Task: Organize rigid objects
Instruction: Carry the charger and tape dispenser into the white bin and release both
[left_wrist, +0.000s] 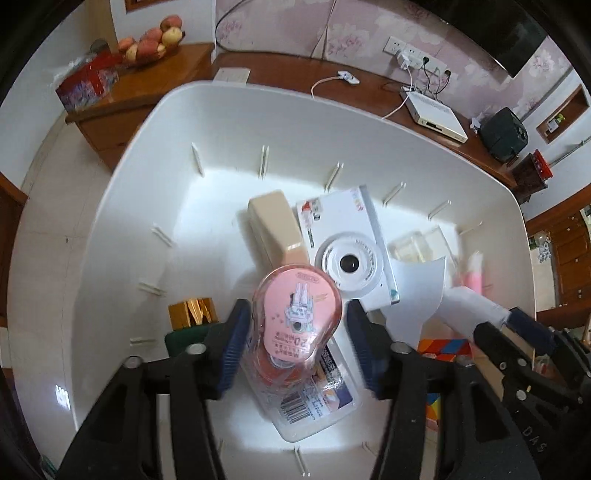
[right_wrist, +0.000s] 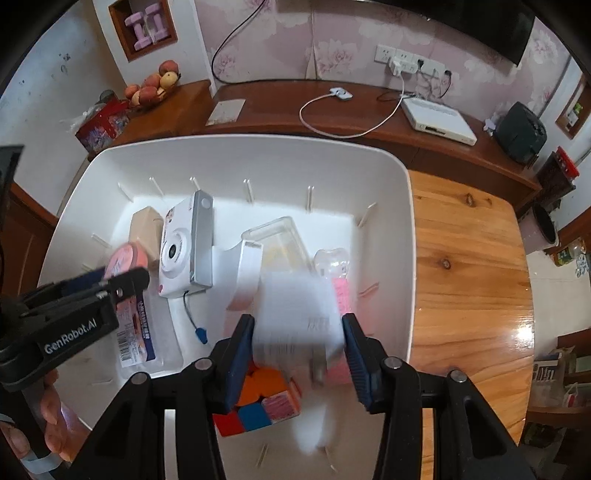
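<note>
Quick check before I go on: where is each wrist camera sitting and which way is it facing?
Left wrist: above the white bin, looking down; left claw brackets a pink-labelled pack; right claw shows at right.
Right wrist: above the bin's right part, facing down; right claw brackets a blurred white item; left claw and a hand at left.
Shared: bin, white camera, colour cube.

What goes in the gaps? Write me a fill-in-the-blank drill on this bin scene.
1. The camera in the bin is ___ in colour.
2. The pink package sits between the fingers of the ___ hand-held gripper.
3. Below the right hand-held gripper lies a multicoloured puzzle ___.
4. The bin stands on a ___ table.
Missing: white; left; cube; wooden.
</note>
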